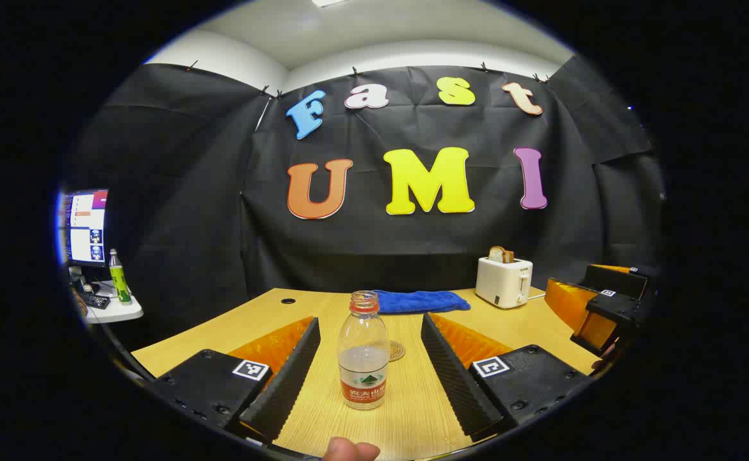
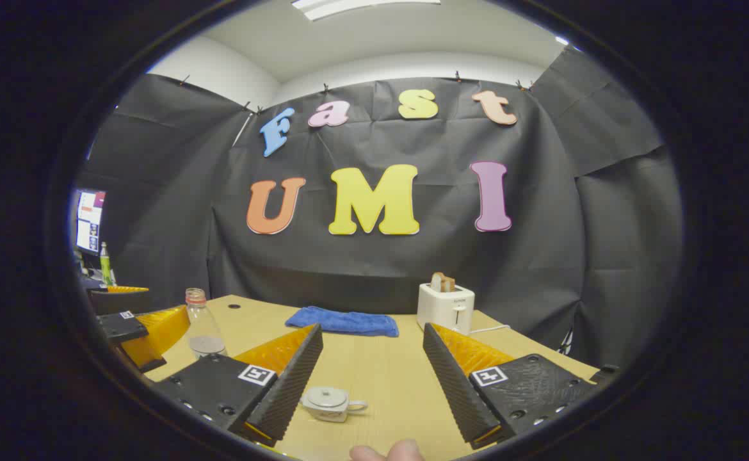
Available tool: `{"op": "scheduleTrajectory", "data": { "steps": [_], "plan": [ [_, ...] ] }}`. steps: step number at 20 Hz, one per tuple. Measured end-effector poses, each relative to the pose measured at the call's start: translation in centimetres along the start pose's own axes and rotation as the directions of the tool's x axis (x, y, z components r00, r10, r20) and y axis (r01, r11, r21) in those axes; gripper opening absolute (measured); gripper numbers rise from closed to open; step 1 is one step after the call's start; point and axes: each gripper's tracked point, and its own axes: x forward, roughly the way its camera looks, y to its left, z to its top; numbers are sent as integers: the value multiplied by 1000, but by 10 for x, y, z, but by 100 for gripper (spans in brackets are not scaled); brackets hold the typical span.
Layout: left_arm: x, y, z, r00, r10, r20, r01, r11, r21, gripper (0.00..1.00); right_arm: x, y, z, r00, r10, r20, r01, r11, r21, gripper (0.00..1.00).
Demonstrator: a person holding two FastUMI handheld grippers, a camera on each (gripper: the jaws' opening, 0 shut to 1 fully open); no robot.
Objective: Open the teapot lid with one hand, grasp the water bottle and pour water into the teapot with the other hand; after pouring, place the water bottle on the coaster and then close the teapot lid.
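- Teapot [image 2: 331,403] sits low on the wooden table [image 2: 381,378], between my right gripper [image 2: 369,378] fingers and nearer the left one; small, squat, pale metal, lid on.
- Nothing is done yet, I judge: lid, pour, coaster and closing all remain.
- My left gripper [image 1: 368,368] is spread wide around the water bottle [image 1: 363,351], touching neither side; the right is equally released.
- Bottle is clear plastic, uncapped, partly filled, upright.
- Round coaster [image 1: 397,350] lies just behind it; fingers carry ribbed pads.
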Motion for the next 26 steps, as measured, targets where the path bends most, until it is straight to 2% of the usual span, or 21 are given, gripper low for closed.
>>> {"op": "scheduleTrajectory", "data": {
  "steps": [5,6,17,20,22,26],
  "plan": [
    [6,16,-2,1000,16,-10,-16,1000,1,99,4,2,-8,1000,0,-23,0,1000,5,95],
    [6,16,-2,1000,15,-8,-15,1000,2,99,4,3,-9,1000,1,-24,-1,1000,6,97],
    [4,16,0,1000,1,5,-1,1000,18,99,6,4,-12,1000,7,-24,-7,1000,-1,95],
    [4,18,-3,1000,0,-5,0,1000,18,99,8,5,-21,999,7,-38,-7,1000,-10,97],
    [3,21,-1,1000,5,-1,-5,1000,17,99,10,7,-26,999,13,-48,-13,1000,-8,93],
    [2,27,3,1000,16,6,-16,1000,1,99,13,20,-45,996,42,-84,-42,999,-2,95]
  ]
}}
